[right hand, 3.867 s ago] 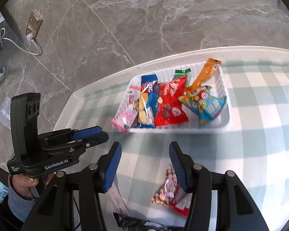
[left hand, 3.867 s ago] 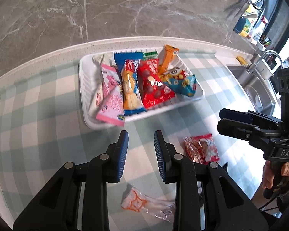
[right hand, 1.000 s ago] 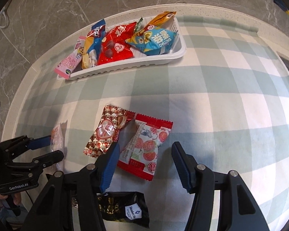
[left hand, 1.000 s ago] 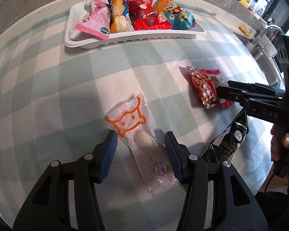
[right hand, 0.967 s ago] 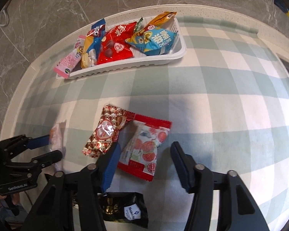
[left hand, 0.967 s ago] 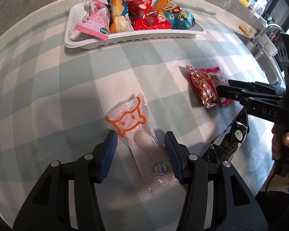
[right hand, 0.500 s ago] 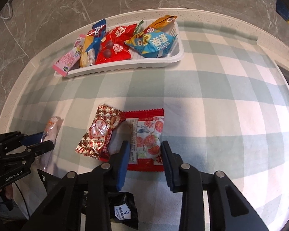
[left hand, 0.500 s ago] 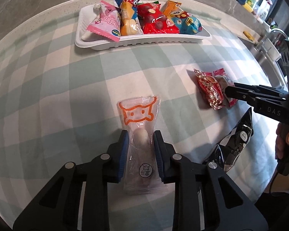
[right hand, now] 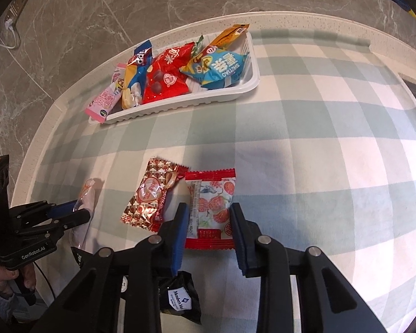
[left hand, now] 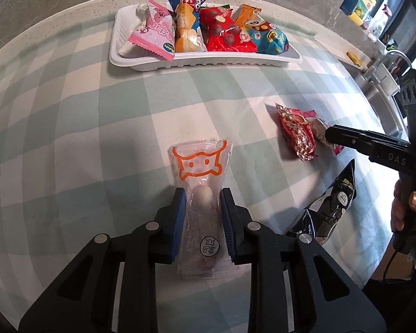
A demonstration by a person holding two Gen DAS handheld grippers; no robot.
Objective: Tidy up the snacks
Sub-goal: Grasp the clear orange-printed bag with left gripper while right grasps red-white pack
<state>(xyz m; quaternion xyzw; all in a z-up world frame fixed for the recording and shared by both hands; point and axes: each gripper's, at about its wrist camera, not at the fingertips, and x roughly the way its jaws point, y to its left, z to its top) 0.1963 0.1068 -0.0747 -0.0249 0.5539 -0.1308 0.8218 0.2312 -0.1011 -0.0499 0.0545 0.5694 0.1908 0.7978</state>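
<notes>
A: Which step is this?

B: Pick-up. The left gripper [left hand: 201,198] pinches the clear orange-printed packet [left hand: 202,194], on the checked cloth well in front of the white tray [left hand: 205,62]. The right gripper [right hand: 208,216] is closing, its pads against the red fruit packet's [right hand: 212,202] edges, also in front of the tray.

A: Next?

B: Probably lift both and carry them to the tray.

A: What's in the tray?

B: Pink, blue-yellow, red, orange and light-blue packets, crowded; its right end looks barest.
</notes>
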